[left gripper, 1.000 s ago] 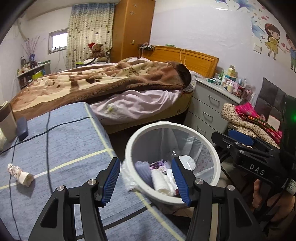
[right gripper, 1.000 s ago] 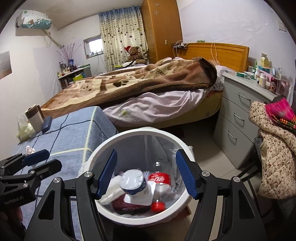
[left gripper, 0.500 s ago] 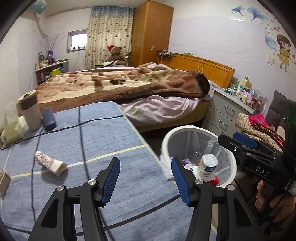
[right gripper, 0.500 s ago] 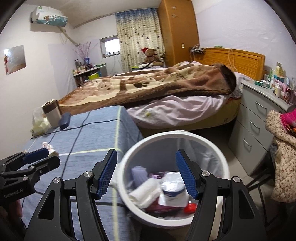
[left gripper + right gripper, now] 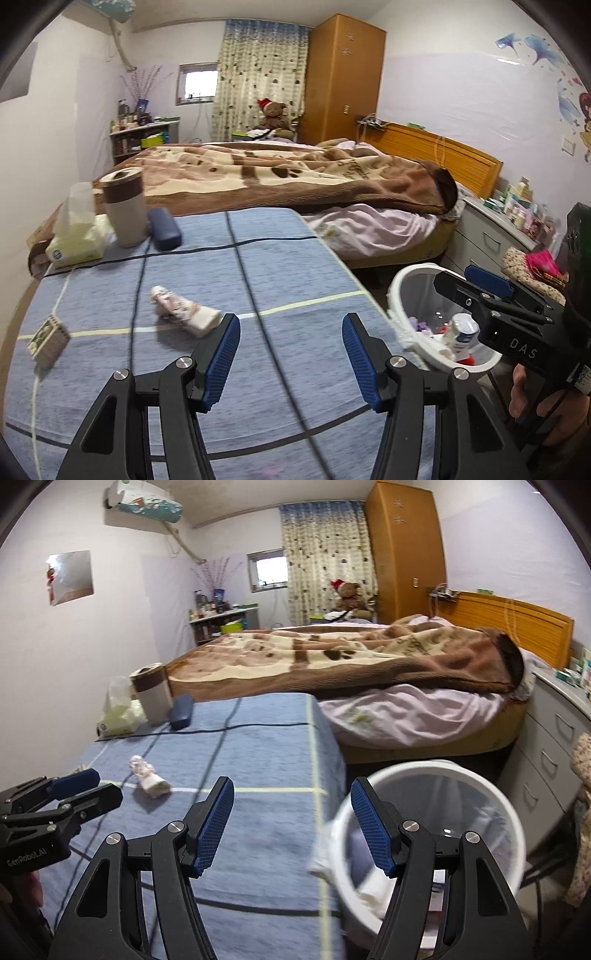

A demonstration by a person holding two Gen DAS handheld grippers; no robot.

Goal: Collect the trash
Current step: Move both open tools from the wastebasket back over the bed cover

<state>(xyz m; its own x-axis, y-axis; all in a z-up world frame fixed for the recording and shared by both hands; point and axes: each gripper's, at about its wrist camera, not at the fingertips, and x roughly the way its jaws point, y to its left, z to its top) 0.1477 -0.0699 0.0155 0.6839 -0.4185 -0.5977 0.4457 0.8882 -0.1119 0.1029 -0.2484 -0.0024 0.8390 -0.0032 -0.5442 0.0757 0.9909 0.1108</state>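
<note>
Both tongs have swung away from the bin toward the table since a second ago; the white trash bin (image 5: 402,291), which sat straight ahead between the left pair's pads, is now off to their right, and the right pair has turned so the bin lies under its right finger only.

The crumpled wrapper (image 5: 183,309) lies on the blue cloth just ahead and left of the left tongs (image 5: 291,352), close to the left pad. A small printed box (image 5: 48,338) sits further left, near the cloth's edge. Both tongs stand wide and hold nothing; the right tongs (image 5: 291,827) hover over the table's near edge beside the bin (image 5: 480,794), which already holds a bottle and other scraps.

The step in hand looks like going back for the next piece. The next move probably calls for the left pair to shift a little left and down, straddle the wrapper and close on it.

Beyond it, a tumbler (image 5: 125,206), tissue pack (image 5: 75,243) and dark case (image 5: 164,229) stand at the far left.
</note>
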